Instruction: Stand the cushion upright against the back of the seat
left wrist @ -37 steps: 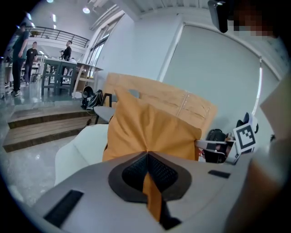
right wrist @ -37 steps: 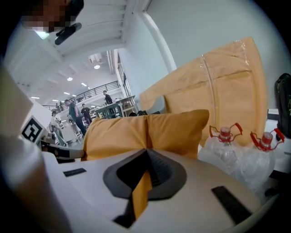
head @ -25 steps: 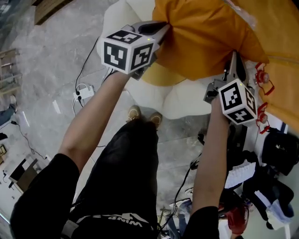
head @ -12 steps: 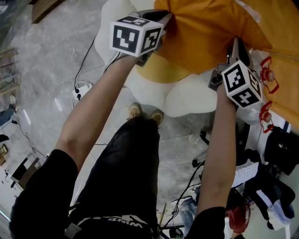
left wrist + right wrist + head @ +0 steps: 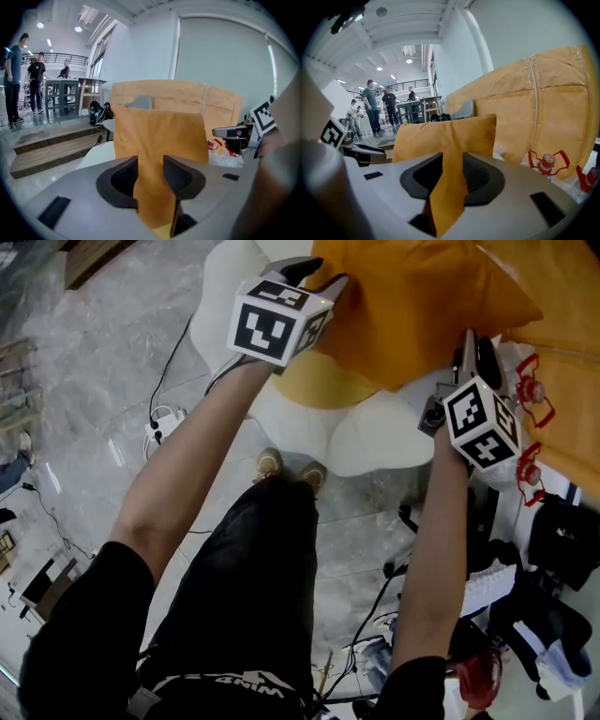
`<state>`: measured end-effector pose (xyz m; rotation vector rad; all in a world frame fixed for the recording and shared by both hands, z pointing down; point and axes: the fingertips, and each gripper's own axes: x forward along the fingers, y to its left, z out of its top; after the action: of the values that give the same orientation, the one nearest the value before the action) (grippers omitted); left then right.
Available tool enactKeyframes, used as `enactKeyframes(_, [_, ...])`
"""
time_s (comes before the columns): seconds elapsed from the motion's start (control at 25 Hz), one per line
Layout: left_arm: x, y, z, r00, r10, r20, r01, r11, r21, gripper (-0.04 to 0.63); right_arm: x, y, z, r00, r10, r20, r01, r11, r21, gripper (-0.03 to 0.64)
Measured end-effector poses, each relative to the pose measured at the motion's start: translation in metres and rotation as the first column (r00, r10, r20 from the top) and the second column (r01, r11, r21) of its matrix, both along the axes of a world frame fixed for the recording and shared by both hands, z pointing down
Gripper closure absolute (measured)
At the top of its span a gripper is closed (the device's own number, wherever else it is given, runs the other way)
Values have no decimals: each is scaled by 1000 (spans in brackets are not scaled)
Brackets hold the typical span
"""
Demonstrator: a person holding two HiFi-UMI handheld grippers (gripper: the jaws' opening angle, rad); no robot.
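The orange cushion (image 5: 412,306) stands on the white seat (image 5: 375,442), leaning toward the paper-wrapped seat back (image 5: 187,93). My left gripper (image 5: 323,273) is at the cushion's left corner and my right gripper (image 5: 473,338) at its right corner. In the left gripper view the jaws of the left gripper (image 5: 151,173) are opening, with a fold of the cushion (image 5: 159,136) still between them. In the right gripper view the right gripper (image 5: 452,173) is opening too, a strip of cushion (image 5: 440,133) lying between its pads. The seat back (image 5: 543,103) rises behind.
A clear bag with a red-capped bottle (image 5: 530,390) lies on the seat at the right, beside my right gripper. Cables and a power strip (image 5: 169,423) lie on the floor to the left. Clothes and bags (image 5: 553,615) are piled at lower right. People (image 5: 35,79) stand far off.
Both grippers have carried the cushion a little further onto the seat and downward. The left gripper's cube has rolled and shifted right.
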<state>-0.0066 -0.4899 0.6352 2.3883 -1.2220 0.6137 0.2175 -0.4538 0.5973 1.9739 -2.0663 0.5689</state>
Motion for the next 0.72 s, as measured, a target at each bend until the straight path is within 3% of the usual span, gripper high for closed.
enactKeyframes(0.12, [5, 14, -17, 1000, 21, 14, -21, 999, 26, 467, -9, 14, -7, 999, -46, 0, 46, 999, 5, 500])
enactKeyframes(0.16, [7, 22, -26, 999, 40, 12, -40, 998, 42, 568, -14, 23, -12, 997, -72, -1, 72, 997, 12, 503])
enactKeyframes(0.2, [11, 33, -37, 998, 68, -3, -68, 996, 58, 588, -20, 35, -18, 994, -108, -9, 108, 994, 18, 551])
enactKeyframes(0.28, [20, 63, -59, 989, 133, -57, -129, 989, 76, 588, -38, 67, -34, 978, -204, -40, 205, 979, 16, 592])
enactKeyframes(0.4, [19, 116, -95, 977, 186, -105, -179, 981, 80, 588, -63, 116, -72, 950, -311, -27, 311, 950, 18, 594])
enactKeyframes(0.52, [17, 169, -149, 970, 203, -135, -193, 978, 81, 588, -76, 163, -124, 938, -338, 75, 335, 941, 44, 594])
enactKeyframes(0.72, [7, 252, -250, 958, 208, -196, -183, 974, 135, 588, -112, 256, -204, 911, -395, 120, 391, 918, 57, 594])
